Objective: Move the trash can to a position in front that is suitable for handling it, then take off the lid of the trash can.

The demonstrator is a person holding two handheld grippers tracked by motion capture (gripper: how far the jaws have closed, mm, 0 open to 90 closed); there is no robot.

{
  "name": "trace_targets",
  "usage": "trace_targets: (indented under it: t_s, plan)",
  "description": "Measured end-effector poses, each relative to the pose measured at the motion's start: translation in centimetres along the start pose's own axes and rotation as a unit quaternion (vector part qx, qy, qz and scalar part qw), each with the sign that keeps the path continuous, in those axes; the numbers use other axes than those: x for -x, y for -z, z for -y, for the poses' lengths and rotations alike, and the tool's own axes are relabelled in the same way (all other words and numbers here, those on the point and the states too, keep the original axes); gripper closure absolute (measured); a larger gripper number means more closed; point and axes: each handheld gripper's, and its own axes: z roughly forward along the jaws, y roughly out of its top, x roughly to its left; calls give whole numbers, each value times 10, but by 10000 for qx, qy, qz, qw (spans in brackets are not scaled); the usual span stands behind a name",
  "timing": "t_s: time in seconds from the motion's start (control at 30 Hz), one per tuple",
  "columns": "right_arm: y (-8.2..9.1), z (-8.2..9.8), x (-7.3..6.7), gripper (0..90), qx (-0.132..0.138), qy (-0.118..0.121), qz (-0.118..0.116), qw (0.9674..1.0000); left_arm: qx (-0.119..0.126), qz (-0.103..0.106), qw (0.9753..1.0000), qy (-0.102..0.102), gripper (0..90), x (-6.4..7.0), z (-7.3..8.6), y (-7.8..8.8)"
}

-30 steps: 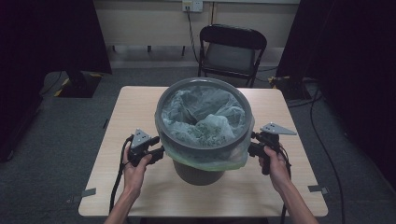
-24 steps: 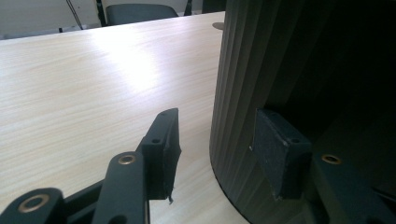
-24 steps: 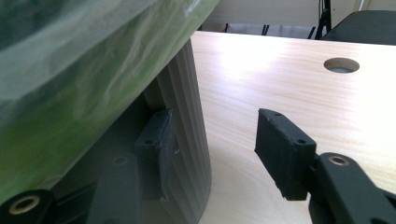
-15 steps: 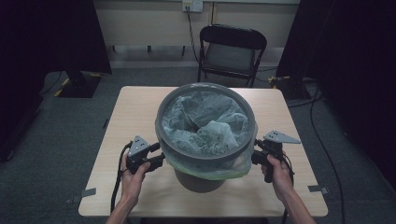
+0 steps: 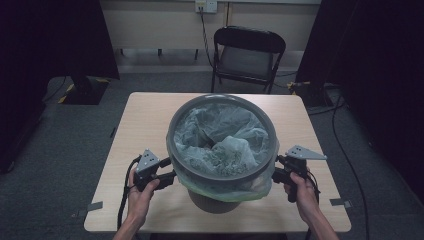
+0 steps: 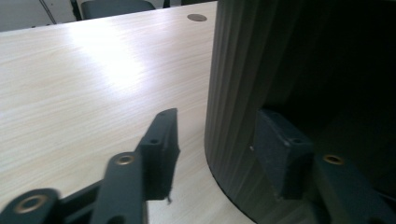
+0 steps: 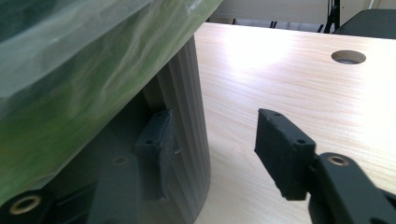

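A grey round bin [image 5: 175,150] lined with a pale green plastic bag [image 5: 220,135] stands on the wooden table [image 5: 150,115]. My left gripper [image 5: 170,172] is at the bin's left side, low under the rim. In the left gripper view its jaws [image 6: 219,121] have just been opening; they straddle the ribbed bin wall [image 6: 233,93] without pressing on it. My right gripper [image 5: 276,167] is at the bin's right side. Its jaws [image 7: 215,116] stand open, one against the ribbed wall [image 7: 187,116] under the overhanging bag [image 7: 93,56], the other out over the table.
A black folding chair [image 5: 247,55] stands beyond the table's far edge. A round cable hole [image 7: 348,57] is in the tabletop near the far right. Bare tabletop lies behind the bin and to both sides. Cables run across the floor at the right.
The bin has come nearer to the table's front edge, and both grippers have moved back with it. The left jaws have spread a little.
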Motion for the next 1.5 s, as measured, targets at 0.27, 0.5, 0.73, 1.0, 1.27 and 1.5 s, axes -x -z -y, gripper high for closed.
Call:
trace_targets:
  t_s: [0.27, 0.5, 0.73, 1.0, 1.27, 1.5]
  plan:
    - [-2, 0, 8, 272, -24, 68, 4, 10000, -147, -43, 9996, 234, 281, -8, 4, -5]
    - [-4, 1, 15, 152, -152, 21, -37, 9999, -738, -220, 9968, 223, 218, -13, 19, -13]
    - [-1, -2, 21, 205, -201, -106, -9, 9997, -1129, -452, 9926, -71, 182, -19, 34, -13]
    - [-8, -6, 27, 305, -485, -105, -43, 9988, -1500, -482, 9875, -63, 184, -22, 53, -22]
    - [-3, -21, 28, 402, -677, -67, 109, 9976, -1489, -516, 9872, -257, 176, -22, 59, -26]
    - [-1, -44, 33, 439, -887, 23, 61, 9960, -1413, -557, 9880, -284, 152, -21, 62, -28]
